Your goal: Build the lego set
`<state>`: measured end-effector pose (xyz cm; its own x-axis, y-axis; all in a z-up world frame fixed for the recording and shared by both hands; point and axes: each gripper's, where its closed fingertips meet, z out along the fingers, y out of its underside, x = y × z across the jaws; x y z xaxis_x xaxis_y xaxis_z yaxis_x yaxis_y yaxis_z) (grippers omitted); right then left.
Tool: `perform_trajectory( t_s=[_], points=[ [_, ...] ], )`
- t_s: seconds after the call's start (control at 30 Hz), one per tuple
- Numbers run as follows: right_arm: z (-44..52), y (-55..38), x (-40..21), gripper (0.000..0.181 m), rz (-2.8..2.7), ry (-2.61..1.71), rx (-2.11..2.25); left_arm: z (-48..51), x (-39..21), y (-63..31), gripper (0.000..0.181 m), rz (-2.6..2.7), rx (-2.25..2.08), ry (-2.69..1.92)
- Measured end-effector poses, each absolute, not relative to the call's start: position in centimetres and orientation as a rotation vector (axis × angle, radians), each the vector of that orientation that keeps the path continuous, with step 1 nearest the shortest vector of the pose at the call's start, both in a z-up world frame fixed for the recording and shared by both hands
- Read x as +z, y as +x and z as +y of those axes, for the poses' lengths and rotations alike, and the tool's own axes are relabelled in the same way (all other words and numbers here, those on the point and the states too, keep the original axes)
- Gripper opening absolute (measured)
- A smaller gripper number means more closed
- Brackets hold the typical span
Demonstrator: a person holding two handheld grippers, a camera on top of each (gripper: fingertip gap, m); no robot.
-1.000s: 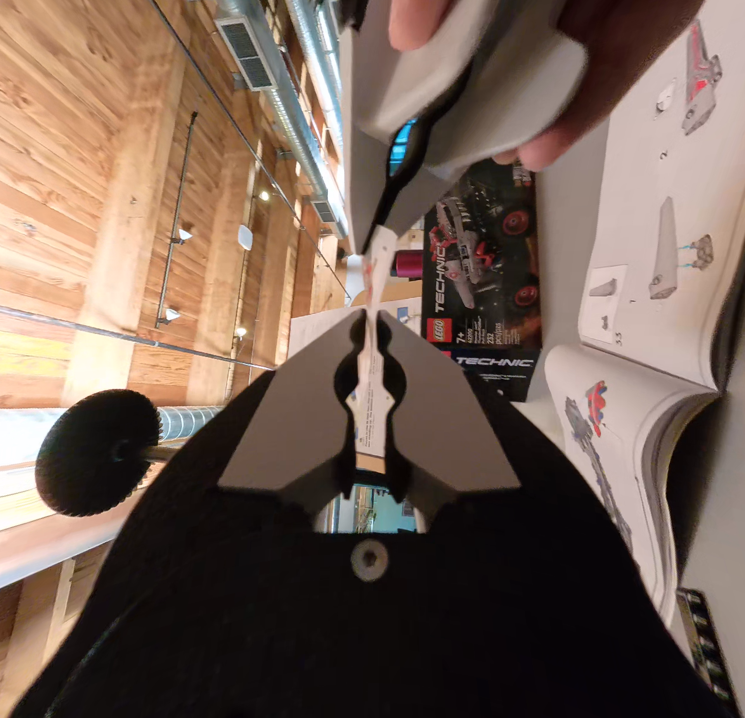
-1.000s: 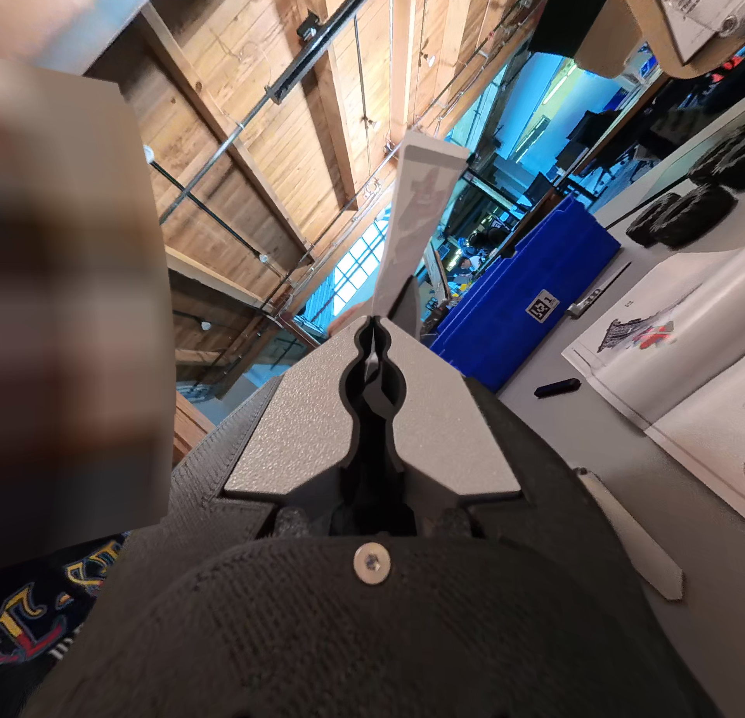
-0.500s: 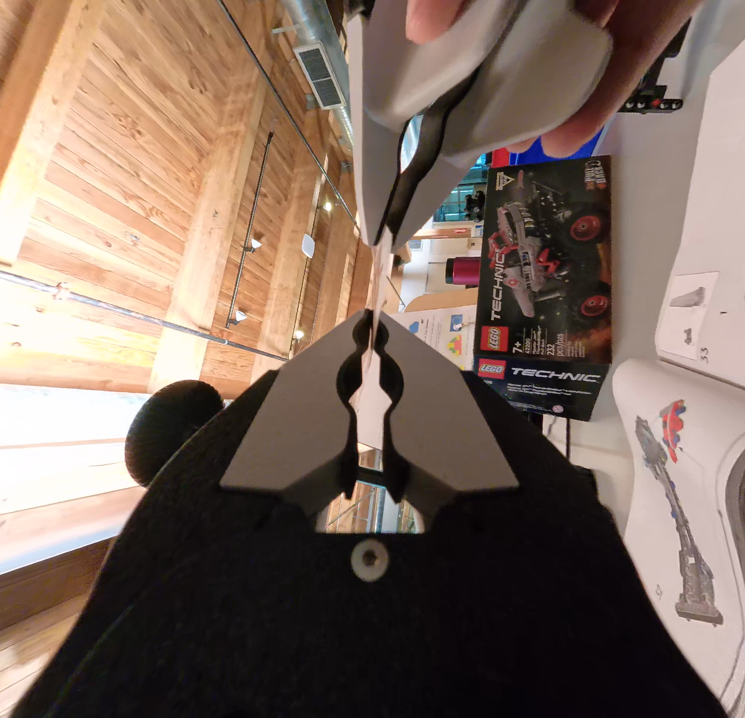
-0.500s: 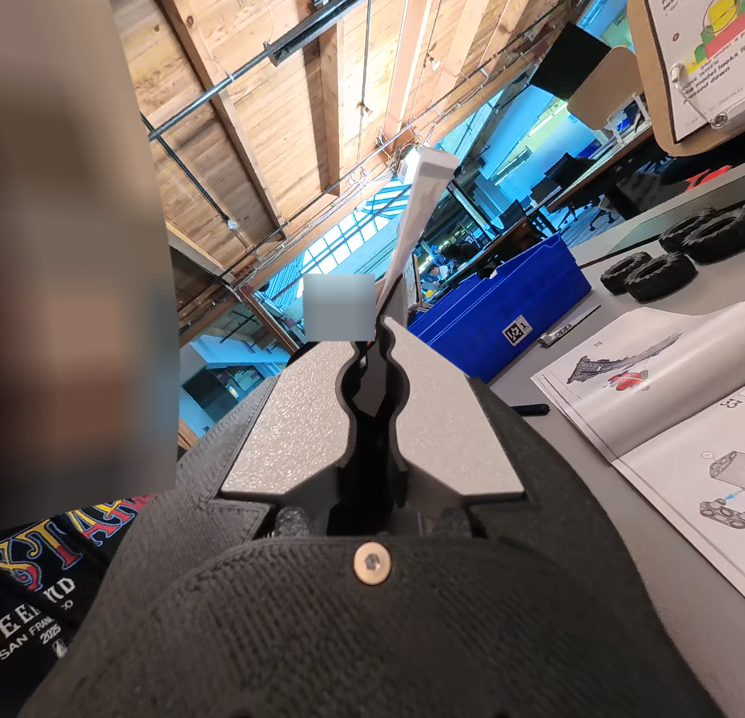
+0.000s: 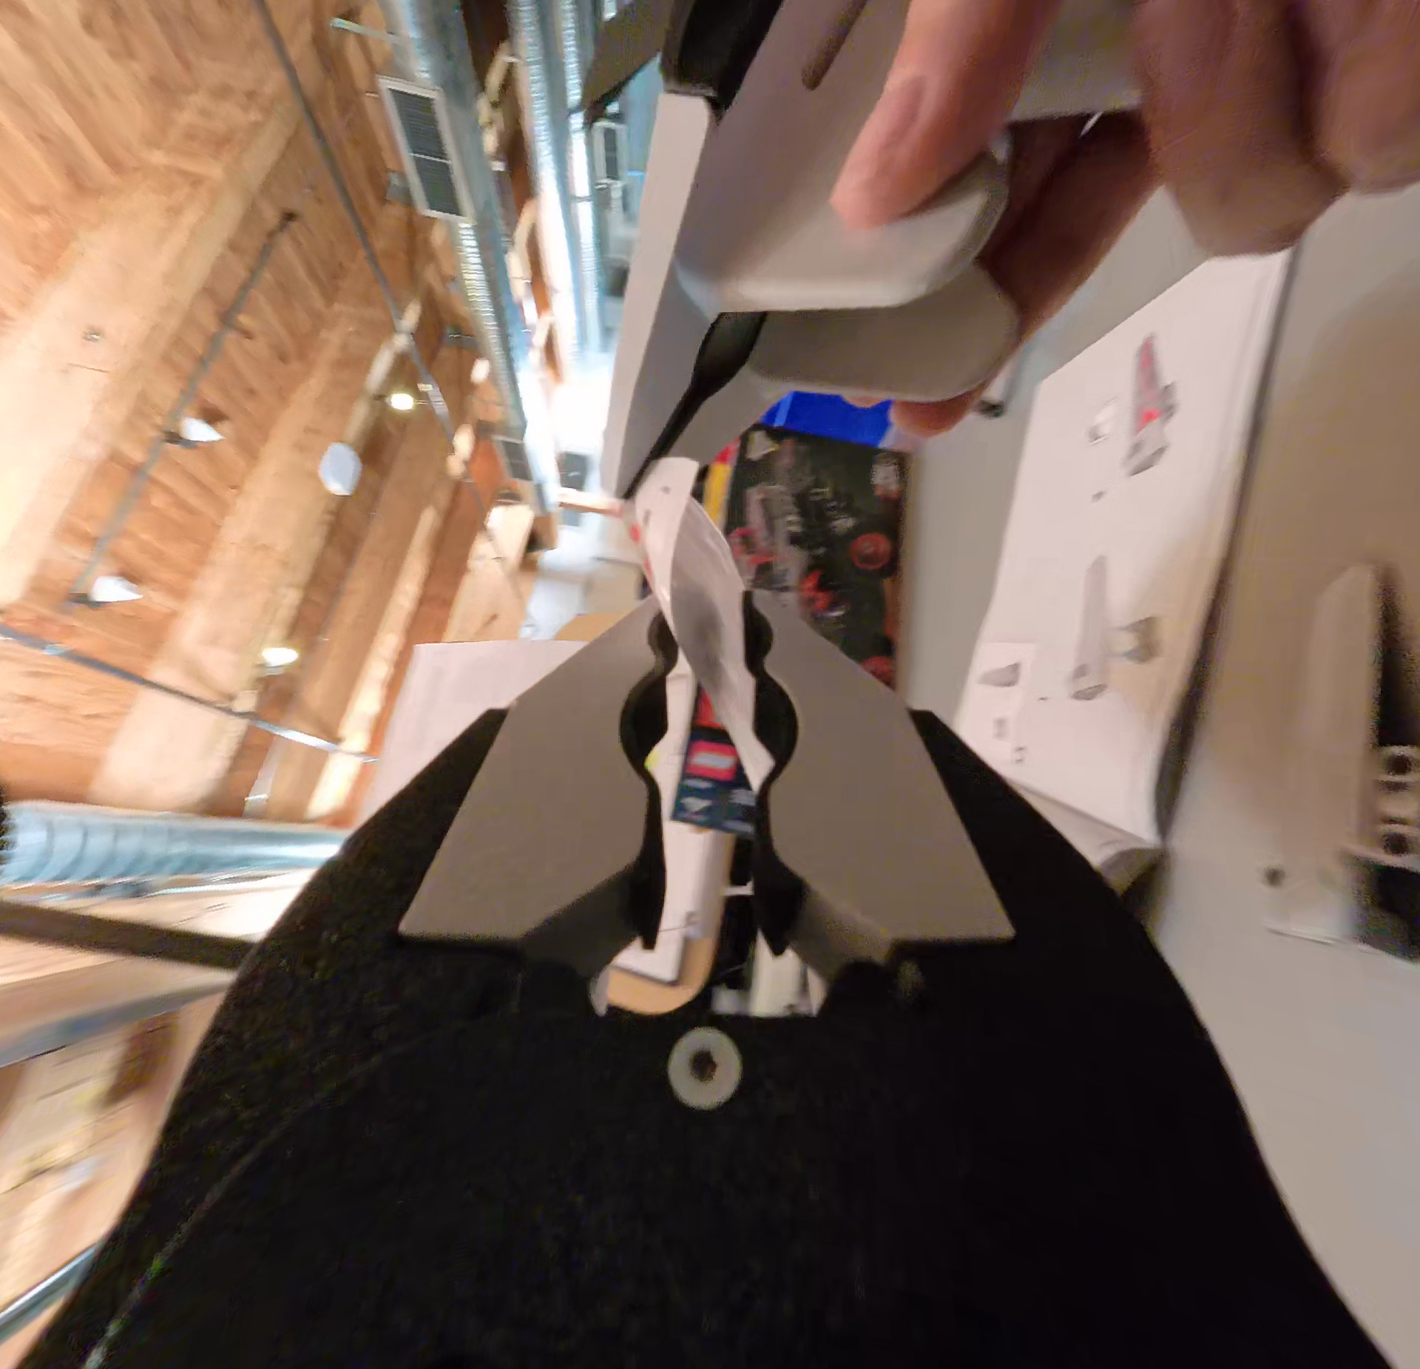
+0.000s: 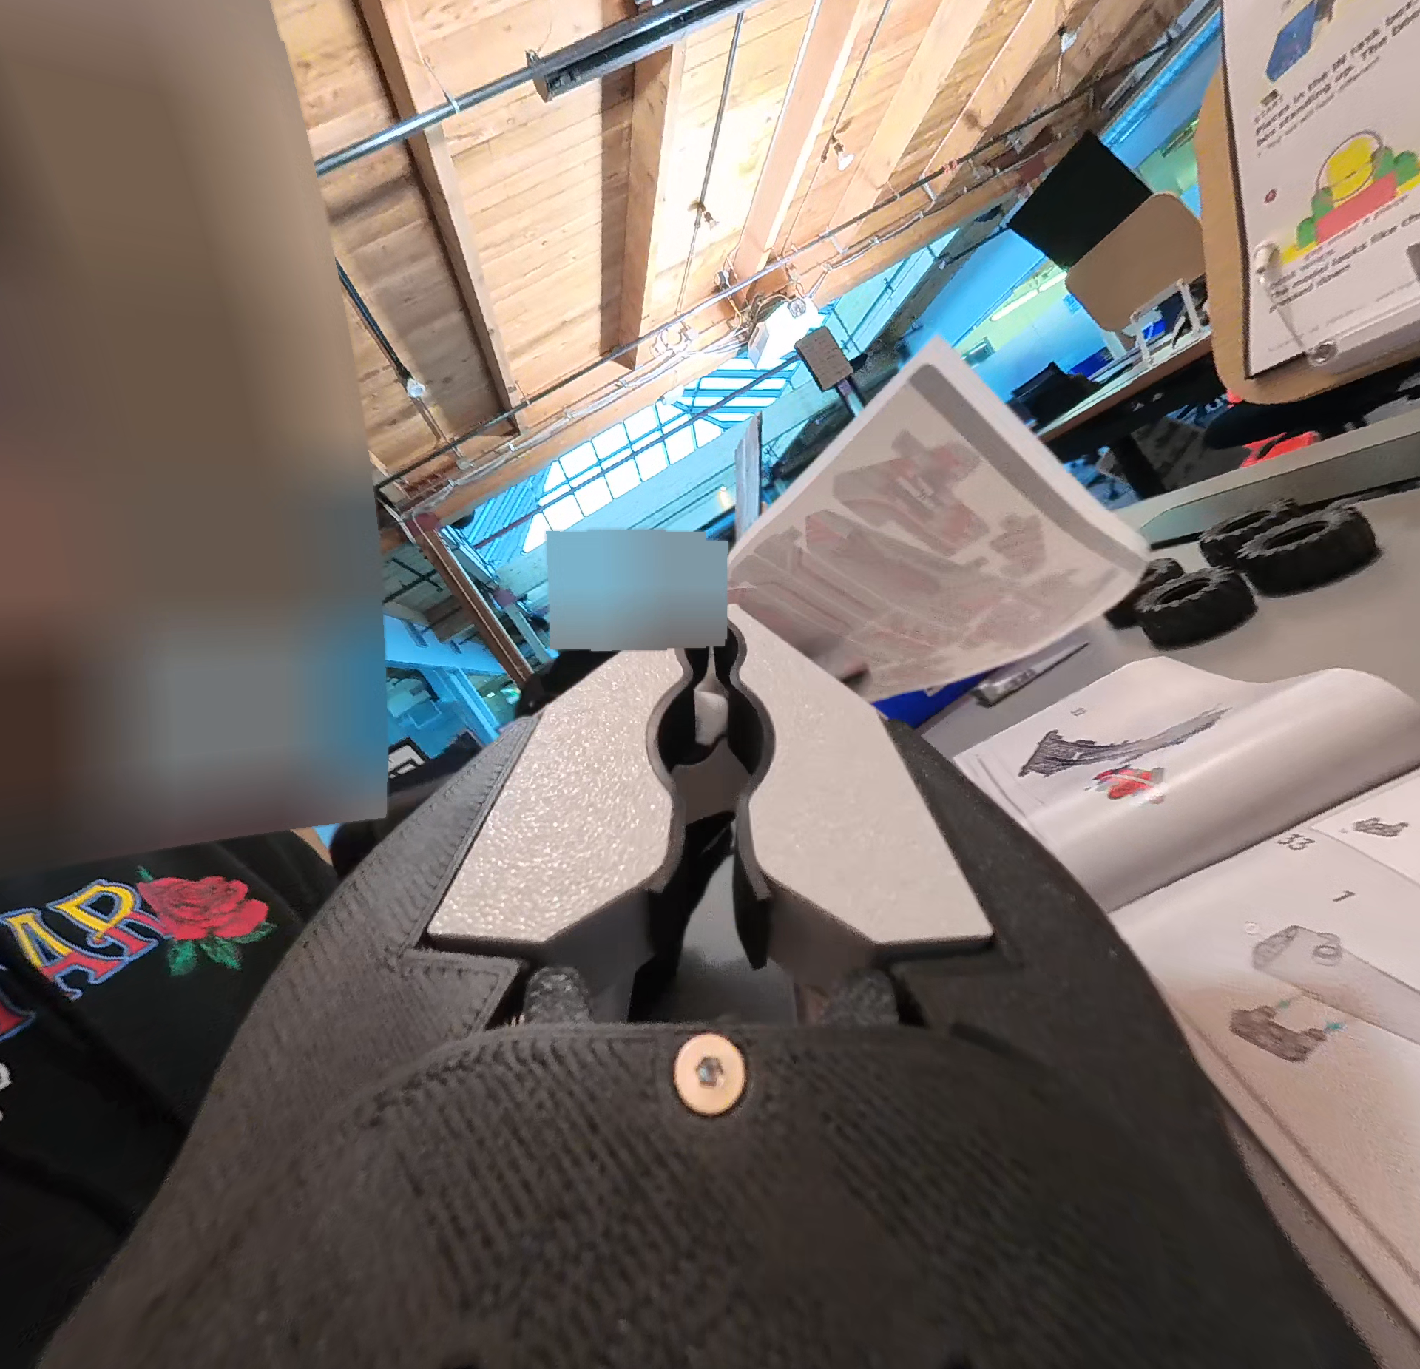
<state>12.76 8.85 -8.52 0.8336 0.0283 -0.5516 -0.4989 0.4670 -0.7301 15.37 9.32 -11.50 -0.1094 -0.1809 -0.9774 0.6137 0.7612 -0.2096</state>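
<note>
A white sticker sheet (image 6: 930, 556) with grey and red printed shapes hangs in the air above the grey table (image 6: 1260, 487). My right gripper (image 6: 714, 644) is shut on one edge of it. In the left wrist view the right gripper (image 5: 649, 479) comes in from the top, held by a hand (image 5: 1199, 95), and pinches the sheet's upper end. The sheet (image 5: 695, 564) twists down between the fingers of my left gripper (image 5: 703, 629), which stand apart and open around it.
An open instruction booklet (image 6: 1199, 779) lies on the table, also in the left wrist view (image 5: 1114, 548). The black set box (image 5: 826, 517) stands behind it. Several black tyres (image 6: 1275, 552) lie at the far right. A clipboard (image 6: 1322, 164) stands behind them. A person's black shirt (image 6: 115, 1025) is close on the left. Left and right tips are no more than a few centimetres apart.
My left gripper has opened; it was pinched on the sheet before. The sheet has turned from edge-on to face-on in the right wrist view. Both views have swung.
</note>
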Motion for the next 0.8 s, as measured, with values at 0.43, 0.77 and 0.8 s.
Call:
perform_trajectory(
  t_s=[0.43, 0.77, 0.8],
  points=[
    [9.5, 13.1, -11.1, 0.0, 0.455, -1.247, 0.126, 10.3, -8.3, 11.9, 0.02, 1.903, -1.807, -0.005],
    [10.5, 11.2, -11.2, 0.0, 0.277, -1.35, 0.046, 9.8, -12.2, 11.4, 0.022, 2.207, -1.764, -0.024],
    [10.6, 11.0, -11.2, 0.0, 0.257, -1.359, 0.044, 9.7, -12.3, 11.2, 0.022, 2.219, -1.778, -0.016]
  ],
)
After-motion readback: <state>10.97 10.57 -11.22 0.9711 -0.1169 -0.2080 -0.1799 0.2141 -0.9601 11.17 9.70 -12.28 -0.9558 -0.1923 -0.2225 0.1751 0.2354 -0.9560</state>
